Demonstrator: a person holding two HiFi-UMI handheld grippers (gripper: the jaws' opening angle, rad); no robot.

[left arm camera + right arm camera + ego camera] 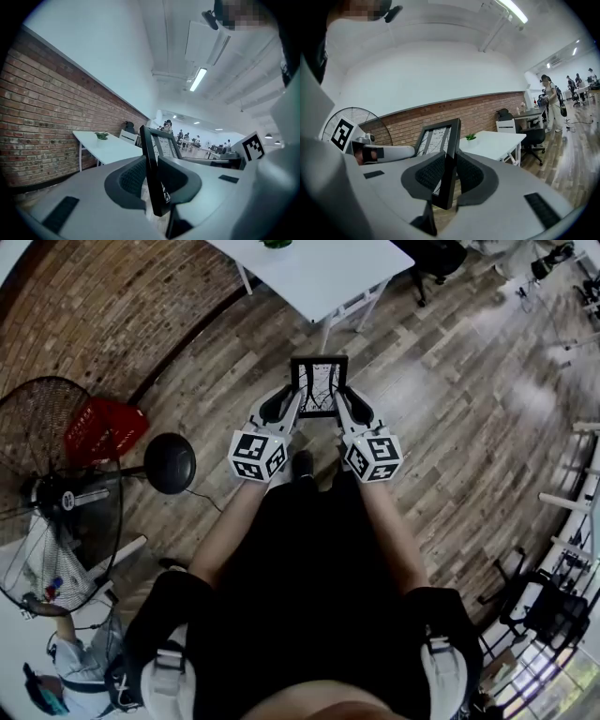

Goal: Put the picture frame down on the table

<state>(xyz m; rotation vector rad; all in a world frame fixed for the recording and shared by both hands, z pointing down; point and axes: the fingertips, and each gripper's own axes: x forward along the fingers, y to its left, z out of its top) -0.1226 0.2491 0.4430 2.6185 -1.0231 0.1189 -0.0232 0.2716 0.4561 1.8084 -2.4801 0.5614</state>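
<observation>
We hold the frame [319, 387] out in front of us, in the upper middle of the head view, above the wood floor [450, 409]. The left gripper [293, 399] pinches its left edge and the right gripper [343, 401] its right edge. In each gripper view the black moulding sits clamped between the ribbed pads, with the jaws closed onto it, not spread.

A grip on both sides makes sense here. A flat, glazed thing held by one edge would swing or twist, while two opposed pinches keep it square, with its picture side turned towards us. Both grippers take the lower part of the side rails, so the top of the frame stands clear above them.

The white table [319, 277] lies at the top of the head view, beyond the frame and apart from it. A small plant [277, 244] stands at its far end. We judge that the frame is not yet over the table: we must bring it over the top, then lower both sides evenly before either grip is let go.
</observation>
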